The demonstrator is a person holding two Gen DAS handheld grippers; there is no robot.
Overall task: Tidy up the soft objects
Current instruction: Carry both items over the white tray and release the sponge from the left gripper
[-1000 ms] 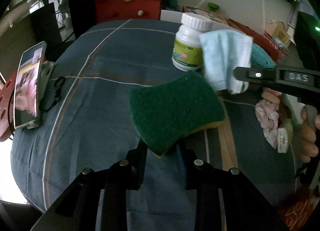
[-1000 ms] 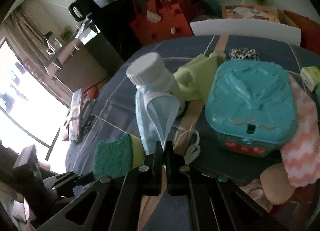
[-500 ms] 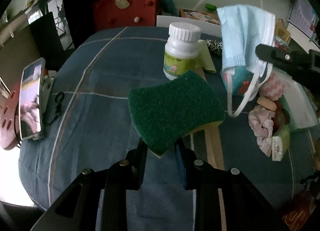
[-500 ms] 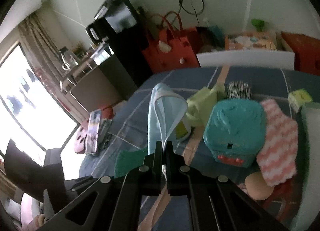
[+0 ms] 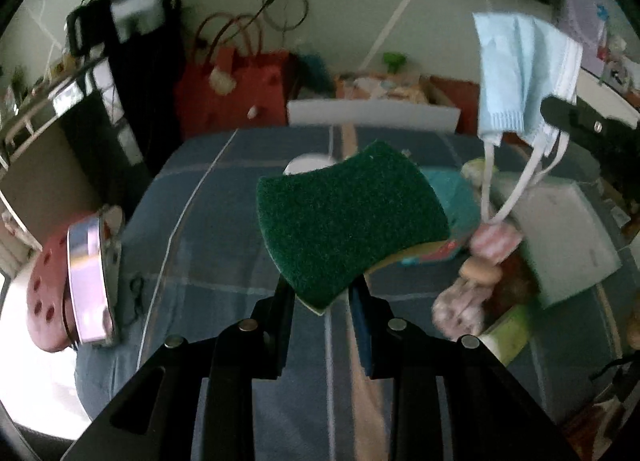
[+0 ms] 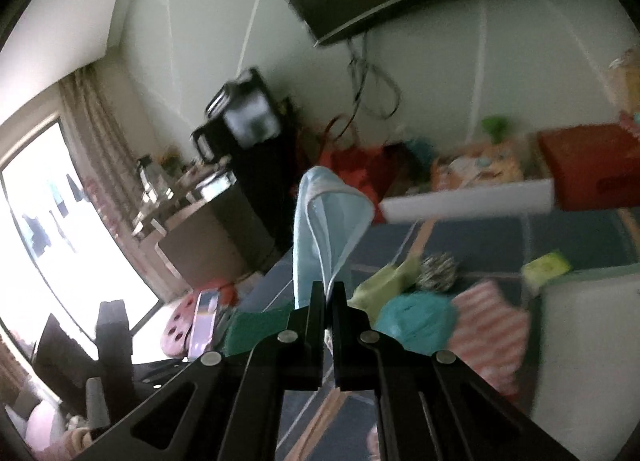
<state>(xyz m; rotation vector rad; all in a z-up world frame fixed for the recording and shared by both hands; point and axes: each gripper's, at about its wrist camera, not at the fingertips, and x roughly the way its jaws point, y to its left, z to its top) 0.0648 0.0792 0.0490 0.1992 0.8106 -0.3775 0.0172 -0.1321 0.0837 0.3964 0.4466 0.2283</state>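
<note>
My left gripper [image 5: 322, 295] is shut on a green and yellow sponge [image 5: 348, 221] and holds it well above the blue checked table [image 5: 224, 237]. My right gripper [image 6: 329, 293] is shut on a light blue face mask [image 6: 320, 229]. The mask also shows in the left wrist view [image 5: 520, 73], hanging high at the upper right with its ear loops dangling. The sponge shows below in the right wrist view [image 6: 256, 327].
On the table are a teal box [image 6: 416, 321], a pink striped cloth [image 6: 488, 329], a yellow-green cloth [image 6: 384, 281], a white bin [image 5: 560, 237] and a phone on a stand [image 5: 88, 281]. A red bag [image 5: 236, 89] stands behind the table.
Both grippers have risen higher above the table with the sponge and the mask still held. The white bottle is now mostly hidden behind the sponge.
</note>
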